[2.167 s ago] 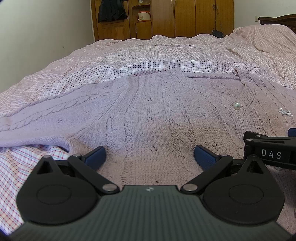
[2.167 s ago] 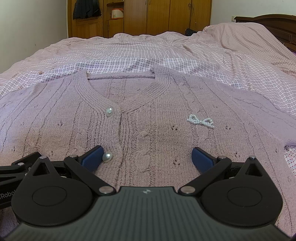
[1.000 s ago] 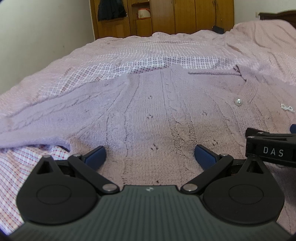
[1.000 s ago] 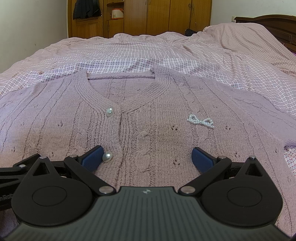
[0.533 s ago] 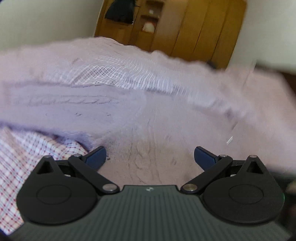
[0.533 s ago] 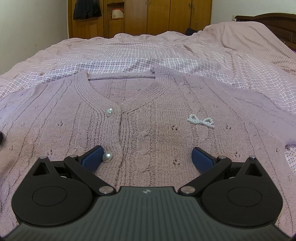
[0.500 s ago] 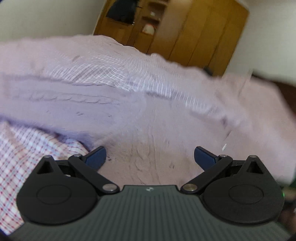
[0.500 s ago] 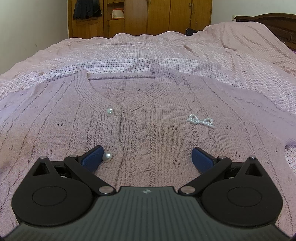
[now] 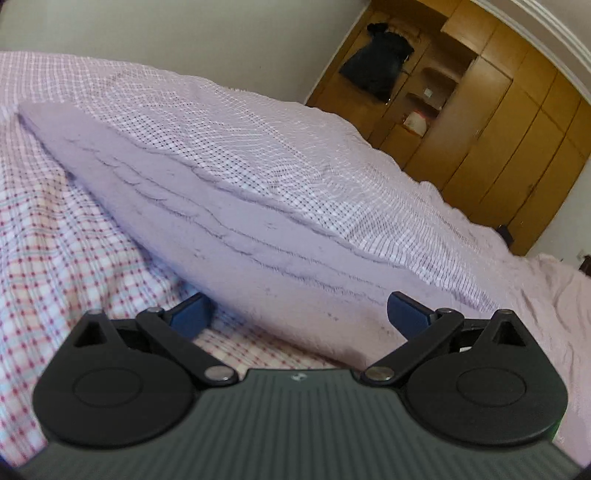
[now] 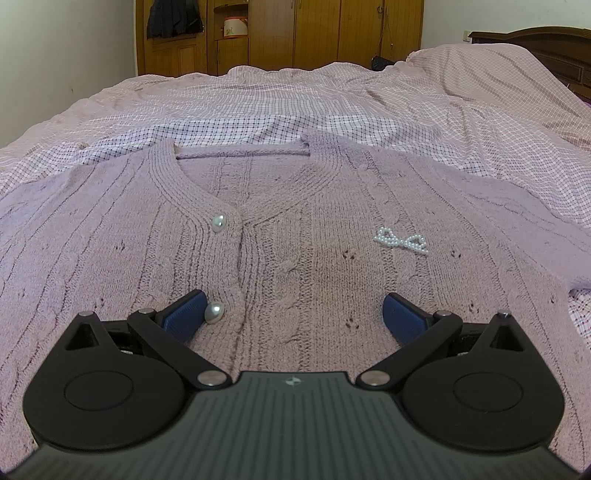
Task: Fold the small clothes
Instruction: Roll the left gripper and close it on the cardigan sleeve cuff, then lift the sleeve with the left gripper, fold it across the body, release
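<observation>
A bed (image 10: 461, 110) covered in a pink-and-white checked sheet carries everything; at its far end stands a wooden wardrobe (image 10: 332, 33) with a dark garment (image 10: 173, 18) hung on it, and a dark headboard (image 10: 546, 48) runs along the far right corner. Nothing lies on top of the knitwear.

A lilac cable-knit cardigan (image 10: 295, 240) lies flat, front up, across the near part of the bed, its long axis running from the near edge toward the wardrobe, with the V-neck pointing to the far end. Its sleeve (image 9: 207, 206) stretches out flat toward the bed's left edge, cuff outermost.

The left tool (image 9: 299, 314) has its jaws spread wide, straddling the sleeve close to the body, gripping nothing. The right tool (image 10: 291, 314) is likewise wide apart over the cardigan's lower front, empty.

A pearl bow (image 10: 400, 240) sits on the right chest. One pearl button (image 10: 218, 222) closes the neckline; a second button (image 10: 214, 312) lies just beside the right tool's left finger (image 10: 184, 314).
</observation>
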`<state>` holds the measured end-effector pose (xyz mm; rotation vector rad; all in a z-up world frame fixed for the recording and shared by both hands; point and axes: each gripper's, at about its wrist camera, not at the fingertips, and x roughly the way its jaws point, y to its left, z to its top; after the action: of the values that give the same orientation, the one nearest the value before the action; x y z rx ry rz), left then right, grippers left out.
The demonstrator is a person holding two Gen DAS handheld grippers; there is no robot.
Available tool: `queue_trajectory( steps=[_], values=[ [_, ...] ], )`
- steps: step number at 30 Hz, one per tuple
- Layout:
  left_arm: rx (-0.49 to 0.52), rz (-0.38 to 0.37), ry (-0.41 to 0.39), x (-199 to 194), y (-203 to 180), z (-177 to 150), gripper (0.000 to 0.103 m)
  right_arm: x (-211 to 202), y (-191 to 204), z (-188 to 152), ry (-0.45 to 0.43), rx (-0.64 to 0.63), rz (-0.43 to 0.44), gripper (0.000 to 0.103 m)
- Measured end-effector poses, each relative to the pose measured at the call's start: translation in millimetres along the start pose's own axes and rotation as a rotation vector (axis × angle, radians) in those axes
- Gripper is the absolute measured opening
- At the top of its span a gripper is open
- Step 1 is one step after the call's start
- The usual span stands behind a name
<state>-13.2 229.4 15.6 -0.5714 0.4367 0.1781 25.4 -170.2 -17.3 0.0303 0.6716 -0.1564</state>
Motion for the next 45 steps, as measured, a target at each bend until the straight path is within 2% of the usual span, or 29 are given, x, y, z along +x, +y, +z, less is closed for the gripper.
queue_trajectory(
  steps=[4, 9, 13, 14, 15, 16, 17, 19, 22, 26, 28, 33, 35, 39, 45],
  values=[
    [0.033, 0.022, -0.023, 6, -3, 4, 0.101, 0, 0, 0, 0.000, -0.002, -0.002, 0.103],
    [-0.014, 0.062, -0.064, 9, 9, 13, 0.097, 0, 0, 0, -0.001, 0.000, 0.000, 0.103],
    [-0.045, 0.078, -0.065, 19, 21, 20, 0.082, 0, 0, 0, -0.001, 0.002, 0.003, 0.103],
    [-0.041, 0.098, -0.072, 21, 23, 20, 0.060, 0, 0, 0, -0.001, 0.003, 0.004, 0.103],
    [-0.033, 0.131, -0.076, 24, 25, 19, 0.042, 0, 0, 0, -0.001, 0.004, 0.005, 0.103],
    [-0.041, 0.159, -0.057, 29, 30, 19, 0.009, 0, -1, 0, -0.001, 0.005, 0.006, 0.103],
    [-0.081, 0.147, -0.036, 34, 38, 19, 0.007, 0, 0, 0, 0.000, 0.004, 0.006, 0.103],
    [-0.123, 0.118, -0.048, 32, 45, 21, 0.006, 0, -1, 0, 0.000, 0.003, 0.005, 0.103],
    [-0.072, 0.144, -0.051, 33, 36, 22, 0.006, 0, -2, 0, 0.001, 0.011, 0.012, 0.103],
    [-0.067, 0.151, -0.061, 30, 30, 25, 0.006, 1, -3, 1, 0.004, 0.017, 0.022, 0.103],
    [-0.059, 0.155, -0.100, 24, 21, 29, 0.006, 2, -4, 1, 0.004, 0.015, 0.024, 0.103],
    [0.005, 0.042, -0.232, -2, -12, 37, 0.006, 1, -1, 0, 0.002, 0.003, 0.014, 0.103],
    [-0.013, -0.020, -0.236, -10, -26, 38, 0.006, 1, -2, -1, 0.000, 0.007, 0.018, 0.103],
    [0.062, -0.109, -0.230, -21, -64, 33, 0.006, 0, -3, 0, -0.001, 0.009, 0.020, 0.103],
    [0.142, -0.185, -0.180, -22, -101, 15, 0.006, 1, -3, 0, -0.002, 0.013, 0.022, 0.103]
  ],
)
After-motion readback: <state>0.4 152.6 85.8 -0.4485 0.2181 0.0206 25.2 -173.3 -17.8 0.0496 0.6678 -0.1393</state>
